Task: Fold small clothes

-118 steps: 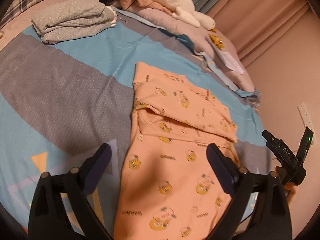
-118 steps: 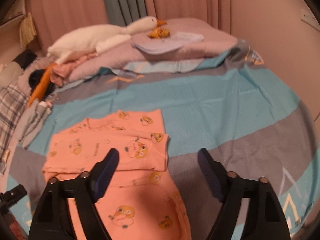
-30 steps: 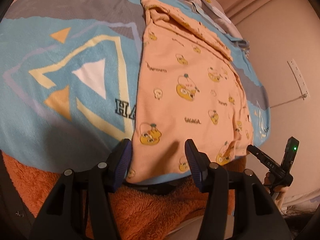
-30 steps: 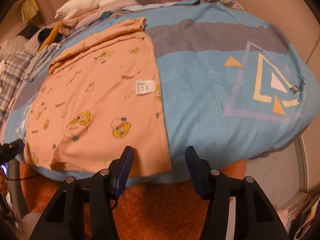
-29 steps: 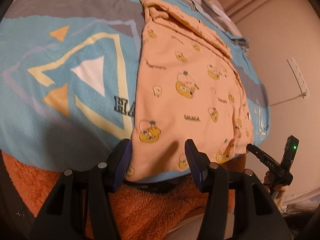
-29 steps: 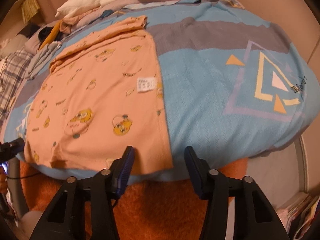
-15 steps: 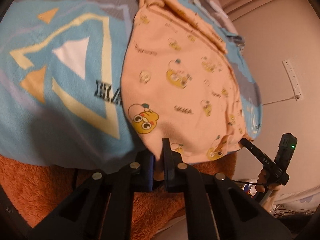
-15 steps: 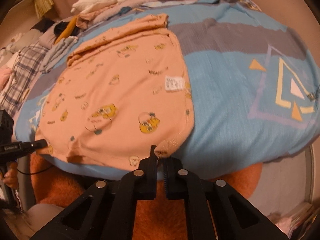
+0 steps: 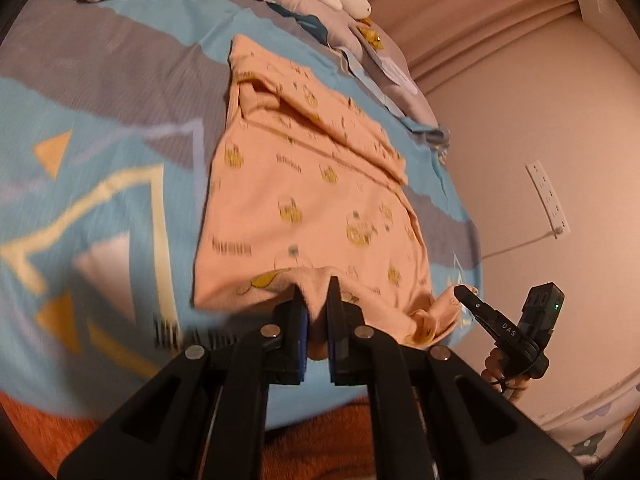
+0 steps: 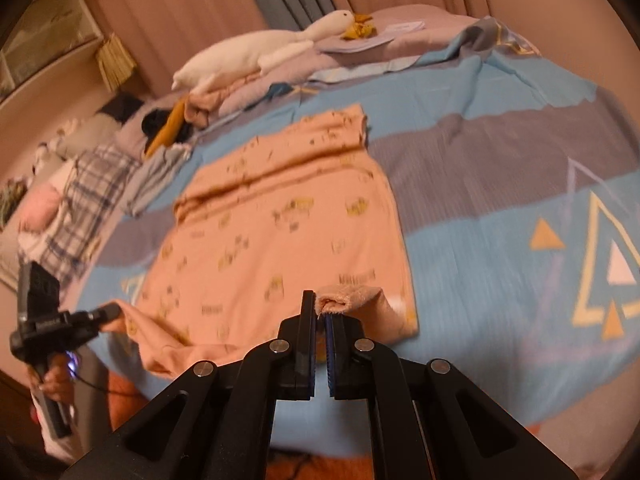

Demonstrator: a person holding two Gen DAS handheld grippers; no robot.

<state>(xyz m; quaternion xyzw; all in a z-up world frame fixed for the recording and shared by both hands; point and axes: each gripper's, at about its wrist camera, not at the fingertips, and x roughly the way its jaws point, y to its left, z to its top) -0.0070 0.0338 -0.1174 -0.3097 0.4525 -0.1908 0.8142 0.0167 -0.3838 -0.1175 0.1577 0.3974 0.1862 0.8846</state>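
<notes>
Peach cotton, the small printed garment (image 9: pixel 308 200) lies flat along the blue-and-grey bedspread (image 9: pixel 100 128), sleeves already folded in at the far end. The left gripper (image 9: pixel 316 304) and right gripper (image 10: pixel 320 316) each pinch a near hem corner, jaws pressed together on cloth. The lengthwise fold appears under way; next, both corners need carrying evenly toward the far end.

Blue-grey bed cover (image 10: pixel 500 208), peach garment (image 10: pixel 288 216), goose plush (image 10: pixel 256 50)
</notes>
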